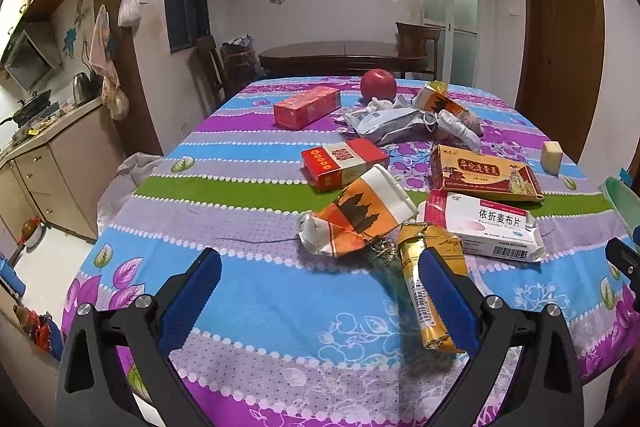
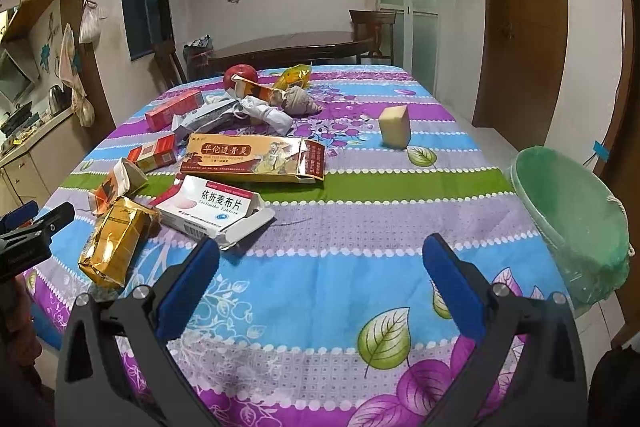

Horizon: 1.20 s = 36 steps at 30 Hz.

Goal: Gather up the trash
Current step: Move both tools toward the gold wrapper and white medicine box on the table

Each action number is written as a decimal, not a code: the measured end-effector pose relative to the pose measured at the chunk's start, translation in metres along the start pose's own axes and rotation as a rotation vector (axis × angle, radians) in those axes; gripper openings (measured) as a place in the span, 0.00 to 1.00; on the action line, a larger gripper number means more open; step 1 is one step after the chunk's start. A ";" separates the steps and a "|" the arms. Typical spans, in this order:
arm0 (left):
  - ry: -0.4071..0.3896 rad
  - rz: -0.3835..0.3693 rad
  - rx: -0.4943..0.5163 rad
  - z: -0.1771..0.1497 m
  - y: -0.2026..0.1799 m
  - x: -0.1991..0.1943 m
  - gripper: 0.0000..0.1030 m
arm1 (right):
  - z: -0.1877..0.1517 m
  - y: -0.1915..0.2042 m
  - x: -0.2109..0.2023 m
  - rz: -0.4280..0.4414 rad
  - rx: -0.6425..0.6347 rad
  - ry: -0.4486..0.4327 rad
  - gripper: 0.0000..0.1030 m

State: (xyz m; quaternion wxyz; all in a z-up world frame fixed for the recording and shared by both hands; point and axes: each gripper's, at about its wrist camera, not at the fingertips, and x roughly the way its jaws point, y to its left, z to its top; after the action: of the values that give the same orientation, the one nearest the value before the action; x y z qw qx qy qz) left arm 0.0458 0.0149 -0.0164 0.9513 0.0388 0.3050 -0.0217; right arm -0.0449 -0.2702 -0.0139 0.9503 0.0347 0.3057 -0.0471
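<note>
Trash lies scattered on a table with a striped floral cloth (image 1: 256, 259). A gold pack (image 1: 424, 287) lies nearest, with a crumpled orange carton (image 1: 360, 215), a white medicine box (image 1: 484, 227), a yellow-red flat box (image 1: 484, 175) and red boxes (image 1: 340, 161) beyond. My left gripper (image 1: 320, 259) is open and empty, its right finger just beside the gold pack. My right gripper (image 2: 320, 251) is open and empty above bare cloth (image 2: 320, 287). The gold pack (image 2: 116, 247) and white box (image 2: 212, 211) lie to its left. A green-lined bin (image 2: 576, 223) stands at the table's right edge.
A red apple (image 1: 378, 85), a yellow sponge block (image 2: 394, 127), a crumpled wrapper heap (image 1: 404, 123) and a shell-like lump (image 2: 298, 101) sit farther back. A dark table with chairs (image 1: 340, 57) stands behind. A kitchen counter (image 1: 44, 131) runs along the left wall.
</note>
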 end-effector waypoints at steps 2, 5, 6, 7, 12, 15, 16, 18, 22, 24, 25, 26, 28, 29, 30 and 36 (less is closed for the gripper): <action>0.000 -0.001 0.000 0.000 0.000 0.000 0.95 | 0.000 0.000 0.000 0.000 -0.001 0.000 0.95; 0.000 0.002 0.002 0.000 0.000 0.000 0.95 | -0.001 0.000 0.001 0.003 0.003 0.007 0.95; 0.000 0.002 0.004 0.000 0.000 0.000 0.95 | -0.001 -0.001 0.001 0.003 0.005 0.010 0.95; 0.000 0.005 0.007 -0.001 0.000 0.001 0.95 | -0.002 -0.001 0.001 0.003 0.009 0.014 0.95; 0.006 0.008 0.012 -0.001 -0.002 0.003 0.95 | -0.002 -0.005 0.002 0.003 0.015 0.016 0.95; 0.008 0.009 0.014 -0.001 -0.002 0.003 0.95 | -0.002 -0.006 0.003 0.001 0.013 0.018 0.95; 0.008 0.009 0.015 -0.001 -0.002 0.004 0.95 | -0.002 -0.006 0.003 0.000 0.013 0.019 0.95; 0.009 0.010 0.017 -0.001 -0.002 0.004 0.95 | -0.002 -0.006 0.003 -0.001 0.013 0.019 0.95; 0.013 0.012 0.023 -0.003 -0.004 0.005 0.95 | -0.001 -0.007 0.003 0.000 0.013 0.018 0.95; 0.013 0.013 0.024 -0.003 -0.005 0.005 0.95 | -0.001 -0.007 0.003 0.001 0.014 0.018 0.95; 0.012 0.011 0.024 -0.003 -0.004 0.005 0.95 | -0.001 -0.007 0.003 0.002 0.015 0.018 0.95; 0.012 0.011 0.025 -0.003 -0.005 0.005 0.95 | -0.001 -0.007 0.003 0.002 0.013 0.020 0.95; 0.011 0.012 0.031 -0.003 -0.006 0.004 0.95 | -0.001 -0.007 0.003 0.001 0.010 0.018 0.95; 0.011 0.013 0.034 -0.004 -0.007 0.004 0.95 | 0.000 -0.008 0.003 0.000 0.009 0.016 0.95; 0.012 0.014 0.038 -0.004 -0.009 0.004 0.95 | 0.001 -0.009 0.003 0.000 0.011 0.014 0.95; 0.026 0.015 0.054 -0.004 -0.016 0.004 0.95 | 0.004 -0.019 0.003 0.002 0.029 0.005 0.95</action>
State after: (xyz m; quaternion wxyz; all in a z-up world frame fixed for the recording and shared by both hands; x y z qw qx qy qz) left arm 0.0459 -0.0008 -0.0229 0.9461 0.0668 0.3162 -0.0224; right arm -0.0424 -0.2895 -0.0133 0.9489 0.0488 0.3076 -0.0505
